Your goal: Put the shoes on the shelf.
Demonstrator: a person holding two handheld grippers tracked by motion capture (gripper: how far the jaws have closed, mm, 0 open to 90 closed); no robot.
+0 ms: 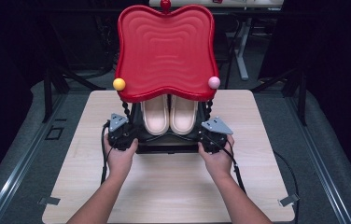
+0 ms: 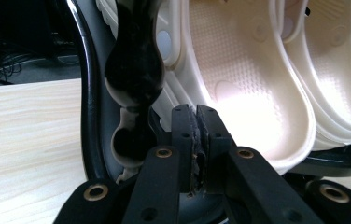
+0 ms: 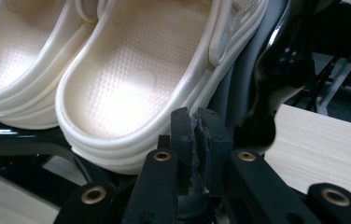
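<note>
Black lower tray (image 1: 166, 148) of shoe rack pinched by my left gripper (image 2: 197, 122) and right gripper (image 3: 196, 125), jaws nearly closed on rim, for steadying; cream clogs (image 1: 169, 114) inside.

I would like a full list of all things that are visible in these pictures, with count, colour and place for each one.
rack: one, black lower shelf, middle of the table, with a red top tray above it.
clogs: two, cream, side by side on the lower shelf, under the red tray.
posts: black, beaded, at the rack's corners, joining shelf and tray.
balls: one yellow, one pink, at the tray's front corners; a red one at its back edge.
table: one, light wood, under everything.
left gripper: black, jaws near together on the rack's front left edge.
right gripper: black, jaws near together on the front right edge.
hands: two, one holding each gripper.
</note>
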